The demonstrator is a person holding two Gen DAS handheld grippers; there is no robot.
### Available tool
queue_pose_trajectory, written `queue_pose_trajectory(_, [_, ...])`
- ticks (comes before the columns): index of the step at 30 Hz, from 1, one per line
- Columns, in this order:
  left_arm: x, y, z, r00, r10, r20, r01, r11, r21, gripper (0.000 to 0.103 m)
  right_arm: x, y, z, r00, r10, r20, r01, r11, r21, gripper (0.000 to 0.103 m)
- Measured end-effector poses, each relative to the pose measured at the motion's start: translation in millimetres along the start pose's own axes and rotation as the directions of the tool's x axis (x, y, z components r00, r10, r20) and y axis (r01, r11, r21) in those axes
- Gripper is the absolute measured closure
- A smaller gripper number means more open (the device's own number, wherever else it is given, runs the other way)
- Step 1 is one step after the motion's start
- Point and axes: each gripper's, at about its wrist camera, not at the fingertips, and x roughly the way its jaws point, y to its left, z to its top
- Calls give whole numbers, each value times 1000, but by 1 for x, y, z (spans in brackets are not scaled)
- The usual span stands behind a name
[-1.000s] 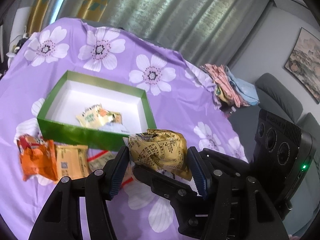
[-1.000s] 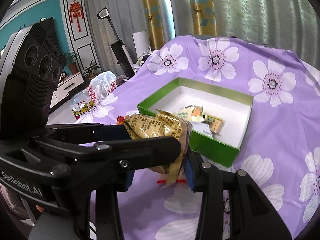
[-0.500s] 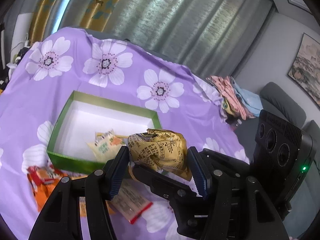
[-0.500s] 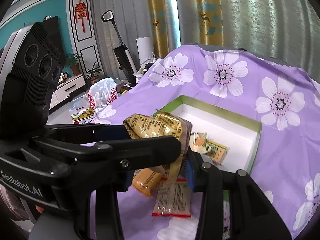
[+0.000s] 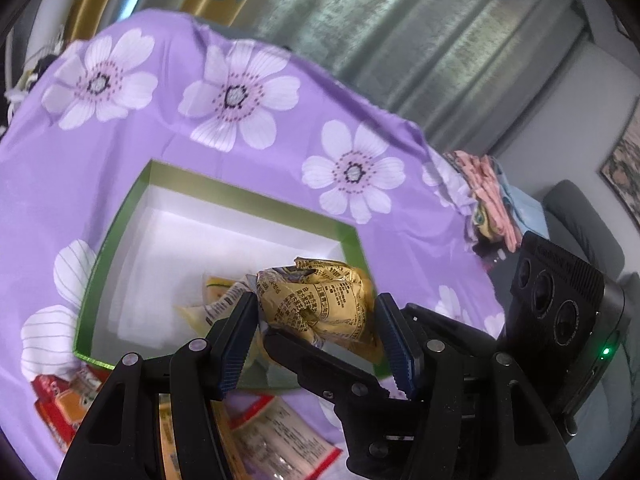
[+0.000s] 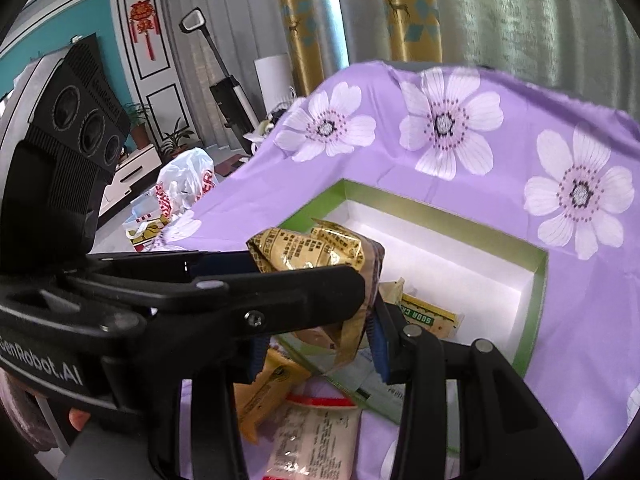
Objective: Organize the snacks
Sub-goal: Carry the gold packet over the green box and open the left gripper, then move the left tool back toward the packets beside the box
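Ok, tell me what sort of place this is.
Most likely a home living room. A grey sofa and framed picture show in the left view; a red knot ornament on a teal wall, an upright vacuum and curtains show in the right.

My left wrist camera looks forward and down along its fingers from close above the green box point(image 5: 120, 216) on the purple cloth point(image 5: 168, 128), while my right wrist camera views the same box point(image 6: 536, 292) from the opposite side, equally near, both sharing its white interior.
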Motion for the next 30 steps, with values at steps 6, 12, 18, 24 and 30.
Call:
queue_pose_trajectory(6, [24,13,3,999,8,-40,-10,999,-43,43,24,-14,-3,999,-12,-44,14,999,33,60])
queue_pose_trajectory(12, [40,21,2,997,18,-70,-24,997,-77,43,38,-24,-5,996,-31,-83,36,998,52,58])
queue_pose_trajectory(18, [40,22,3,995,61,-78,-67,994,-86,21,36,-29,-5,994,-72,-83,77,995,56,47])
queue_pose_trajectory(24, [23,21,4,992,112,-53,-116,990,-82,21,13,-37,-9,991,-123,-56,128,988,81,37])
queue_pose_trajectory(30, [0,13,-3,991,129,-26,-131,989,-68,21,-24,-46,-23,988,-154,-7,153,976,154,33])
